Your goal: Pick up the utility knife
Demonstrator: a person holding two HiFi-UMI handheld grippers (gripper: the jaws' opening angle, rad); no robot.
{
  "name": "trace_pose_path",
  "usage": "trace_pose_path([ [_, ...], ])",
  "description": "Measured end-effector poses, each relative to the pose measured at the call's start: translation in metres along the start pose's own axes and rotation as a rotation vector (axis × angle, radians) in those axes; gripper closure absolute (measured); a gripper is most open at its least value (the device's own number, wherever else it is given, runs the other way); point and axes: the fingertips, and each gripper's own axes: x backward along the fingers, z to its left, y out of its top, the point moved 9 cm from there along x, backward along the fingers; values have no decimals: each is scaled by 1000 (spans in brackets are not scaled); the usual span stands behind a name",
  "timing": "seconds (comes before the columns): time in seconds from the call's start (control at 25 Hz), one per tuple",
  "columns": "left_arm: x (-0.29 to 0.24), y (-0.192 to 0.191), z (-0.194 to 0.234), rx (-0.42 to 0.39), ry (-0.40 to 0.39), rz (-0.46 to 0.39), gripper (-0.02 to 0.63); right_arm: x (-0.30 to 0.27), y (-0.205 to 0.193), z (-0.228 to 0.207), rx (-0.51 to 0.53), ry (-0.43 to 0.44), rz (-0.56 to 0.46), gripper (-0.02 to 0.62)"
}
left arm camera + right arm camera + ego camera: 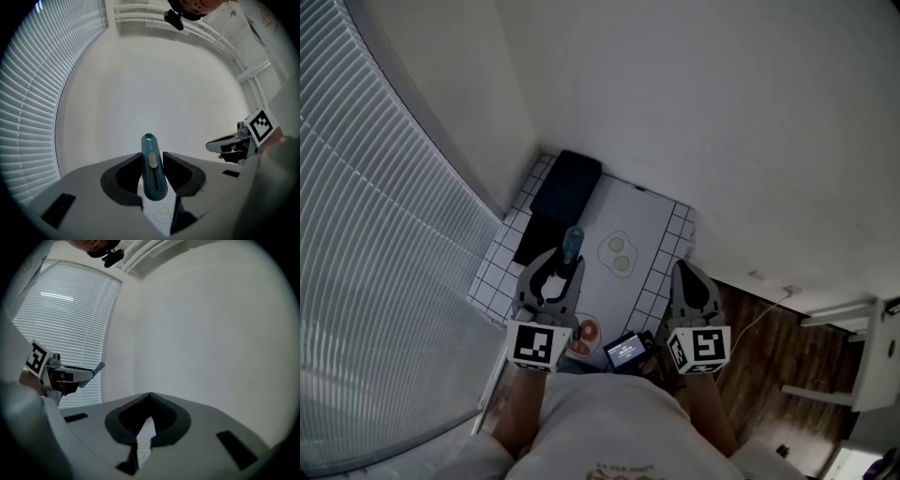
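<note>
The left gripper [153, 157] clamps the slim teal plastic utility knife [151, 146] above the white printed table sheet [630, 214]. The knife's long axis runs along the jaws. The right gripper [150, 395] is closed and empty.

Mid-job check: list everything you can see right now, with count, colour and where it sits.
utility knife: one, teal, between the left gripper's jaws
table: one, white with black grid, under both grippers
pale sheet: one, light grey, along the table's middle, two green dots on it
dark box: one, near-black, table's far end
small screen: one, black, lit, table's near edge
round thing: one, red and white, beside the screen; unidentifiable
blinds: white, left side
floor: brown wood, right of table
left gripper: one, grey, jaws shut on the knife
right gripper: one, grey, jaws together, empty
</note>
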Motion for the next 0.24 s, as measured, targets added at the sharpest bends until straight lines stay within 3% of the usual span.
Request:
trace_pose_path([
  [0.24,-1,2,-2,51,-1,17,460,-2,1,0,0,15,5,589],
])
